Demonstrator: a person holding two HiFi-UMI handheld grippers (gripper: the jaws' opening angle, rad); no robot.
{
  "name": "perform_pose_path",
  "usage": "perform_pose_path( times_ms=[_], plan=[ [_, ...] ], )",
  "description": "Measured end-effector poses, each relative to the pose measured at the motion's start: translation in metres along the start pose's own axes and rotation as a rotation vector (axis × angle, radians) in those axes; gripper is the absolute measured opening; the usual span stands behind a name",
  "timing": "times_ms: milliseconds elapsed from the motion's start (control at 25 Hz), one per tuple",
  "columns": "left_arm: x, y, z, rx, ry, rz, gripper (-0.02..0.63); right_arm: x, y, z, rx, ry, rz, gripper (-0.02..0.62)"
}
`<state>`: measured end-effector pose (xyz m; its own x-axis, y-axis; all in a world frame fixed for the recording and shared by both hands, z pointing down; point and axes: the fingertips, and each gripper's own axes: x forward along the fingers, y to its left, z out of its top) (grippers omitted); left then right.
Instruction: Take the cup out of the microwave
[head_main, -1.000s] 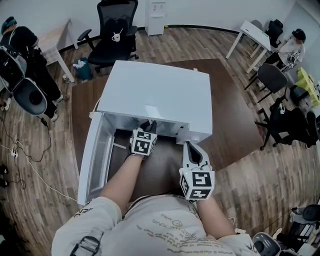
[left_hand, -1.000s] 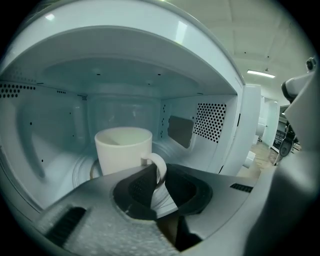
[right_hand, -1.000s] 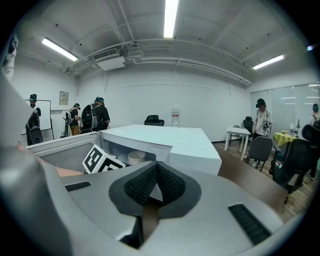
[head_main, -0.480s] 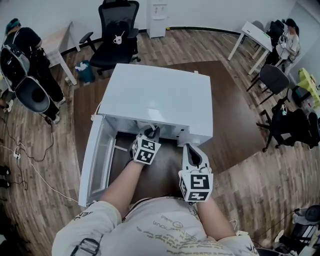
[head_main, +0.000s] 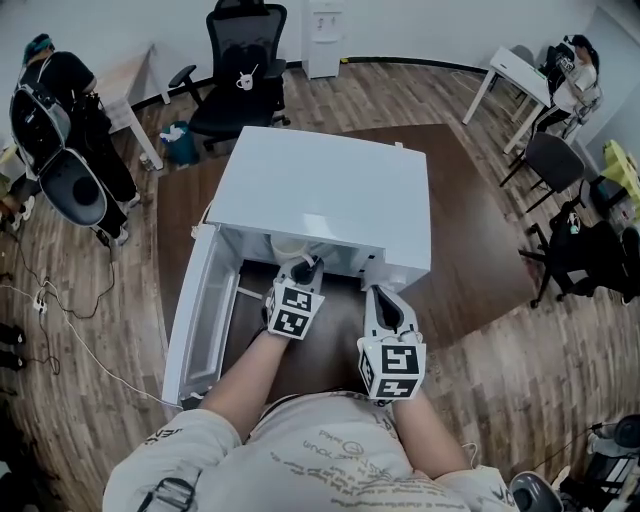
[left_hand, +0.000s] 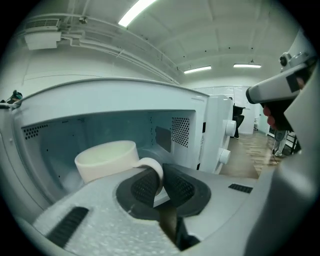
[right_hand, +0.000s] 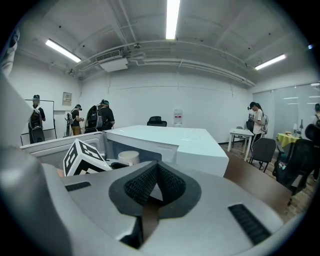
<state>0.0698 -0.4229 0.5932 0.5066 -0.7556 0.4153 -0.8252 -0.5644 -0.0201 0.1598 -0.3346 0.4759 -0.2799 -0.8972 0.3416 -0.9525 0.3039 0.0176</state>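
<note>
The white microwave (head_main: 320, 190) stands on a brown table with its door (head_main: 200, 310) swung open to the left. A cream cup (left_hand: 107, 157) sits in the cavity, and its rim (head_main: 290, 247) shows at the opening in the head view. My left gripper (head_main: 305, 265) reaches into the opening. Its jaws are closing, and its pads (left_hand: 145, 185) pinch the cup's handle (left_hand: 152, 167) between them. My right gripper (head_main: 383, 295) hangs in front of the microwave's right part, shut with nothing in it (right_hand: 156, 172). The right gripper view also shows the cup (right_hand: 128, 157).
The microwave's control panel with two knobs (left_hand: 227, 140) lies right of the cavity. The brown table (head_main: 470, 260) extends to the right. Office chairs (head_main: 235, 75), white desks (head_main: 520, 70) and several people (head_main: 60, 90) stand around on the wooden floor.
My left gripper has drawn a little back from the cavity toward me, and the cup's rim now shows at the opening. The right gripper has not moved.
</note>
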Motion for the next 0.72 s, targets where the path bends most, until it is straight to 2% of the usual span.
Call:
perform_pose_path(
  times_ms=[280, 720],
  plan=[
    [-0.035, 0.006, 0.002, -0.009, -0.023, 0.014, 0.032, 0.001, 0.028, -0.004, 0.033, -0.007, 0.050, 0.014],
    [-0.119, 0.003, 0.008, 0.054, -0.049, 0.002, 0.032, -0.001, 0.074, -0.006, 0.055, -0.038, 0.092, 0.014]
  ],
)
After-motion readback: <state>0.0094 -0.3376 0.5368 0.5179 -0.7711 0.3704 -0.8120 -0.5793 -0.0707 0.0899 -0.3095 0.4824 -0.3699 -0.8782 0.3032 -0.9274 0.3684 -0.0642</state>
